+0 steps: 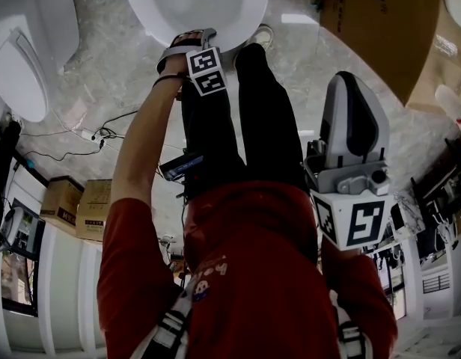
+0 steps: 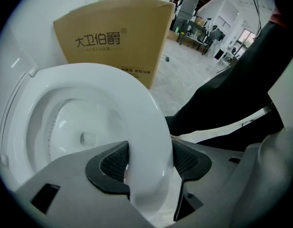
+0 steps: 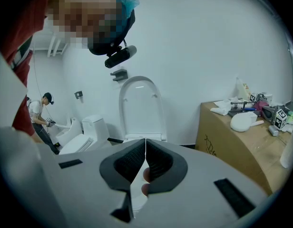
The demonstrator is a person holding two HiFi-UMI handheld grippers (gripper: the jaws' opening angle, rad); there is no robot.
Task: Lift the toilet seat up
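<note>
The left tool (image 2: 149, 161) pinches the front rim of the white toilet seat (image 2: 132, 87), its 2 jaws pressed on either side of the rim; through the seat's ring the bowl (image 2: 75, 125) shows; a brown cardboard box (image 2: 115, 37) stands near the toilet; in the head view this tool reaches down to the seat's front edge; the right tool (image 3: 145, 158) is held well apart from the toilet, by the person's waist, its jaws pressed together on nothing

Right tool (image 3: 145, 145), jaws together, toilet (image 3: 141, 109) beyond
</note>
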